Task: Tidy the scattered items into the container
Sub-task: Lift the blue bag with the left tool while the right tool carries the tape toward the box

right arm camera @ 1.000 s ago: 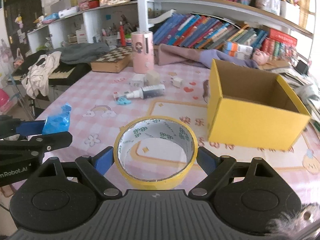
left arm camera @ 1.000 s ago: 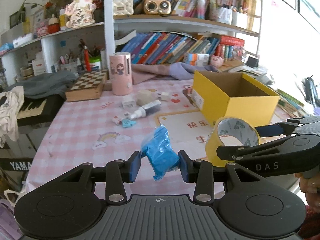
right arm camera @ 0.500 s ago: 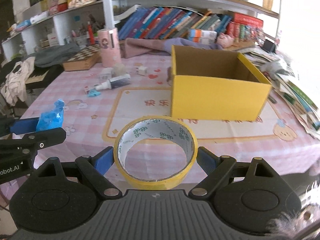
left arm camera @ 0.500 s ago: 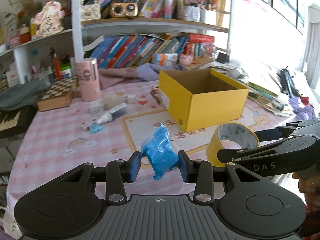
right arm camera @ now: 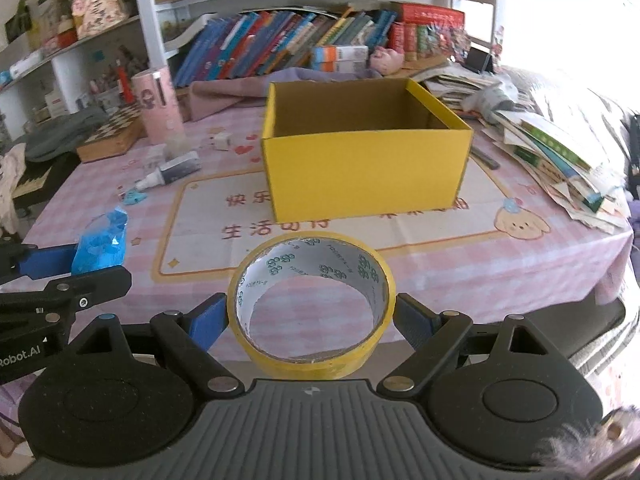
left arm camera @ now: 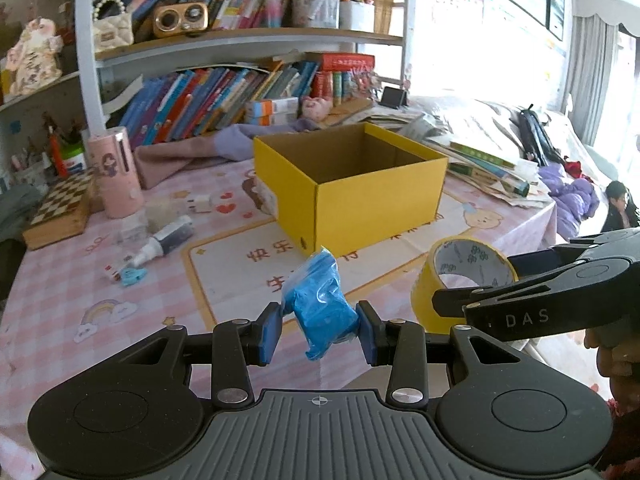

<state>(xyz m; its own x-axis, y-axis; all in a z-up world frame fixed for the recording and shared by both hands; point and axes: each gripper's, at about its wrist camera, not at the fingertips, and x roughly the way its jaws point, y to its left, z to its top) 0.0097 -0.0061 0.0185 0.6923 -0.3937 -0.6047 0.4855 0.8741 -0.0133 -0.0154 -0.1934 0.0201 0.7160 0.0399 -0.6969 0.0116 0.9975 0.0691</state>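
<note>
Left wrist view, nearest first: the left gripper is clamped on a crumpled blue bag, held up over the near edge of the table. Just to its right, the right gripper grips a roll of yellow tape by its outer sides, jaws wide around it, also clear of the cloth. Its side arm reads "DAS" in this view; in the right wrist view the left gripper's arm reads "Robot.AI".

Past both, mid-table, stands the yellow box, open-topped; what shows of its inside looks empty, though its floor is hidden. Neither held item is over it yet, so I judge the tidying barely begun: two things lifted, none dropped in.

Left of the box, toward the far left part of the table, more remains: a small spray bottle, a light-blue clip, a white cube. Red Chinese characters are printed on the tablecloth before the box, partly hidden.
</note>
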